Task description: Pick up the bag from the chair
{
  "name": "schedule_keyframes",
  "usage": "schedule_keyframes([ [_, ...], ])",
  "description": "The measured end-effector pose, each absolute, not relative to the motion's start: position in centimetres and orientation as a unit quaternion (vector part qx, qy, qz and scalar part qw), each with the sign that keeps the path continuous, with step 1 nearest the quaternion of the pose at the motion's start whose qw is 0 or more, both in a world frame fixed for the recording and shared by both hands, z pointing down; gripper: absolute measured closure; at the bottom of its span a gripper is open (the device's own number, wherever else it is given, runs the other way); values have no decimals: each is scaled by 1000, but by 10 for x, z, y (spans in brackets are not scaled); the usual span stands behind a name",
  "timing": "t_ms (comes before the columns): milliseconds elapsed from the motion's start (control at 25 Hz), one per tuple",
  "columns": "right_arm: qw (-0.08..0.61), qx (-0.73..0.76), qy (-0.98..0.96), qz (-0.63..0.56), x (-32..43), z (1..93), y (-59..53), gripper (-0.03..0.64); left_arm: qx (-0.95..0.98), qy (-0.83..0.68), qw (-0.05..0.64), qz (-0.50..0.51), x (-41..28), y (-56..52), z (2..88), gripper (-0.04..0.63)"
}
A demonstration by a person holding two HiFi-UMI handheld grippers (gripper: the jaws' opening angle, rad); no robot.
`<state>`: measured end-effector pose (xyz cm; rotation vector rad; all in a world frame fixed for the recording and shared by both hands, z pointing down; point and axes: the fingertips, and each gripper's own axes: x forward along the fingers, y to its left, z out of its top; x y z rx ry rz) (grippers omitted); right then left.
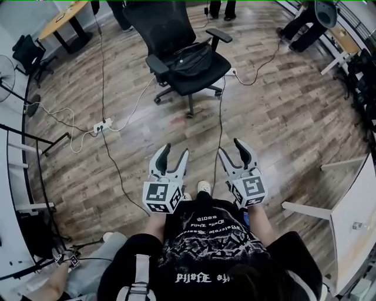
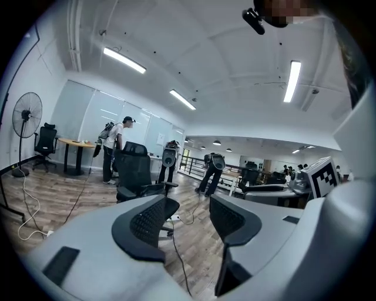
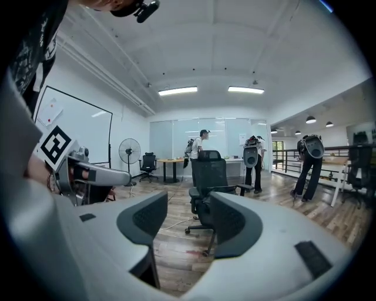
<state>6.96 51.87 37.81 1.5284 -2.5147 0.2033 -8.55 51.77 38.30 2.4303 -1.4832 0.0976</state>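
Observation:
A black bag point(image 1: 191, 59) lies on the seat of a black office chair point(image 1: 171, 26) well ahead of me on the wooden floor. The chair point(image 2: 136, 170) also shows in the left gripper view, and the same chair point(image 3: 210, 176) in the right gripper view. My left gripper point(image 1: 174, 155) and right gripper point(image 1: 232, 149) are held side by side close to my body, far short of the chair. Both stand open with nothing between their jaws.
Cables and a power strip point(image 1: 103, 124) trail across the floor between me and the chair. White desks point(image 1: 355, 217) stand at the right and left edges. A wooden table point(image 1: 67, 16) and a standing fan point(image 3: 129, 153) are at the far left. People point(image 2: 115, 147) stand behind the chair.

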Motion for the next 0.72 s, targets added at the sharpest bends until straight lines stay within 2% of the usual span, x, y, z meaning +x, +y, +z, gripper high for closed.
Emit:
schedule_keyframes([
  [40, 93, 518, -847, 72, 72, 378, 519, 352, 843, -516, 146, 34, -85, 518, 383, 346],
  [80, 91, 521, -845, 77, 75, 379, 520, 262, 843, -516, 148, 36, -85, 518, 384, 333],
  [240, 89, 531, -838, 88, 88, 383, 519, 255, 845, -511, 150, 49, -78, 516, 387, 297],
  [320, 89, 530, -839, 91, 91, 384, 518, 255, 846, -509, 152, 54, -74, 515, 386, 226],
  [360, 89, 527, -840, 92, 92, 384, 517, 255, 847, -507, 153, 55, -72, 514, 387, 214],
  [720, 108, 489, -862, 74, 95, 390, 502, 267, 851, -507, 124, 57, -48, 505, 380, 210],
])
